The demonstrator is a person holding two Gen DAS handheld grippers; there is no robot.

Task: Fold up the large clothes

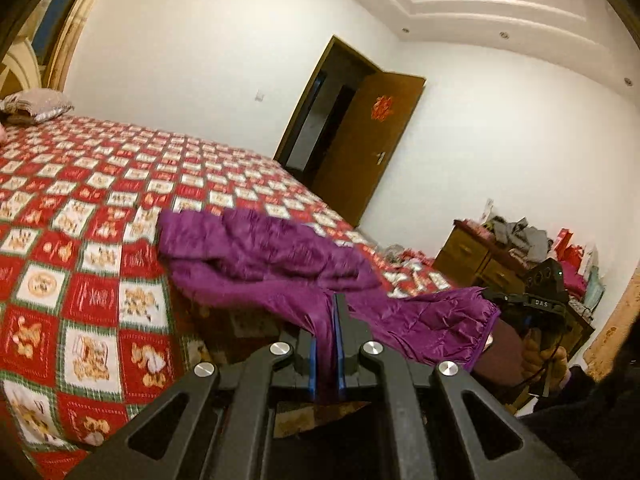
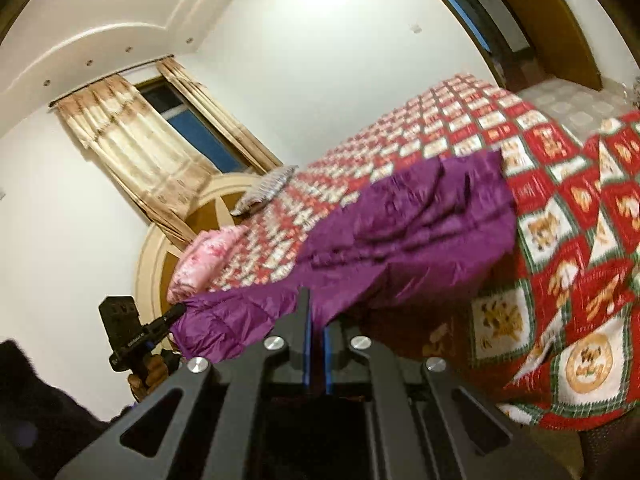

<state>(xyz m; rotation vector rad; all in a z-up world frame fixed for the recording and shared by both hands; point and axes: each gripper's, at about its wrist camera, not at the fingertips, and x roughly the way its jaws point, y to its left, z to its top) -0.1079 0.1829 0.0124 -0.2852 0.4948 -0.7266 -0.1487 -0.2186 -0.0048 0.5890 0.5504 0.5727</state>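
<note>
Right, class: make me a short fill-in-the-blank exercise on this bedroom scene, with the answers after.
1. Both grippers are shut on a ____ garment.
2. The garment lies partly on the ____.
3. The left gripper and right gripper each pinch the garment's ____.
4. The brown door stands ____.

Answers: purple; bed; edge; open
</note>
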